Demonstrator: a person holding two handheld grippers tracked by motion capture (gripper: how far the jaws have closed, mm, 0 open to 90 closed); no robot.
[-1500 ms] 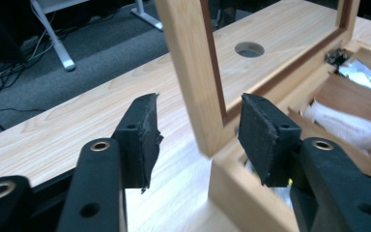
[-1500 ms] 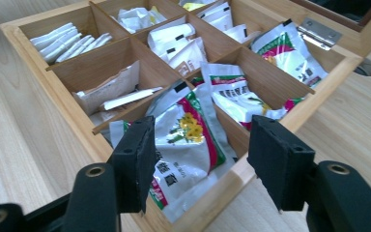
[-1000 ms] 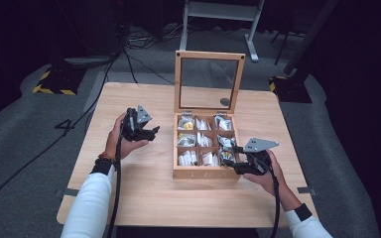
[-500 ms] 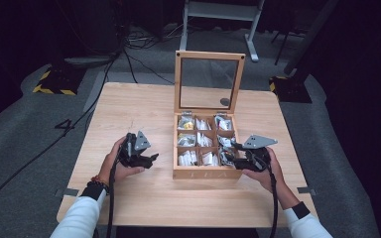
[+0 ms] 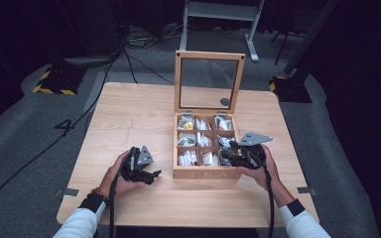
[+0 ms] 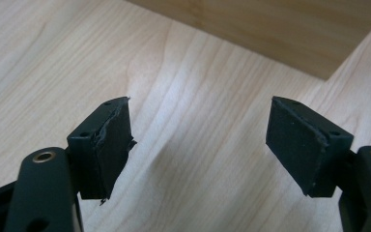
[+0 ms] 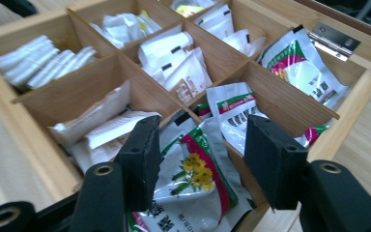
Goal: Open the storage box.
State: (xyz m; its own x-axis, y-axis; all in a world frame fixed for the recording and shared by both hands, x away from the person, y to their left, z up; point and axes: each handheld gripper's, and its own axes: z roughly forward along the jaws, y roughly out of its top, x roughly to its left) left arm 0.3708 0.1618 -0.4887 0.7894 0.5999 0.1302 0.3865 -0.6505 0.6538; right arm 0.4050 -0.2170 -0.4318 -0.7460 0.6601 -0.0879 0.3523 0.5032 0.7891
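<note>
A wooden box (image 5: pixel 206 173) with its glass lid (image 5: pixel 209 82) standing open sits mid-table, its compartments full of sachets. My right gripper (image 5: pixel 226 151) reaches into the front right compartment. In the right gripper view its jaws have just been closing around a green and white sachet with yellow flowers (image 7: pixel 198 171); the pads (image 7: pixel 142 154) stand apart from it, so the right gripper (image 7: pixel 200 145) is open. My left gripper (image 5: pixel 153 174) lies low over the table beside the box's front left corner. The left gripper (image 6: pixel 198 125) is open with bare wood between its jaws.
White sachets (image 7: pixel 38 60) fill the neighbouring compartments, and more green and red ones (image 7: pixel 302 65) lie behind. A metal hinge (image 7: pixel 331 36) sits on the box's rear wall. The table (image 5: pixel 129 119) spreads left of the box; cables and stands crowd the dark floor beyond.
My left hand has come down and toward the person, from mid-left of the table to beside the box's front corner. The right hand has stayed at the front right compartment.
</note>
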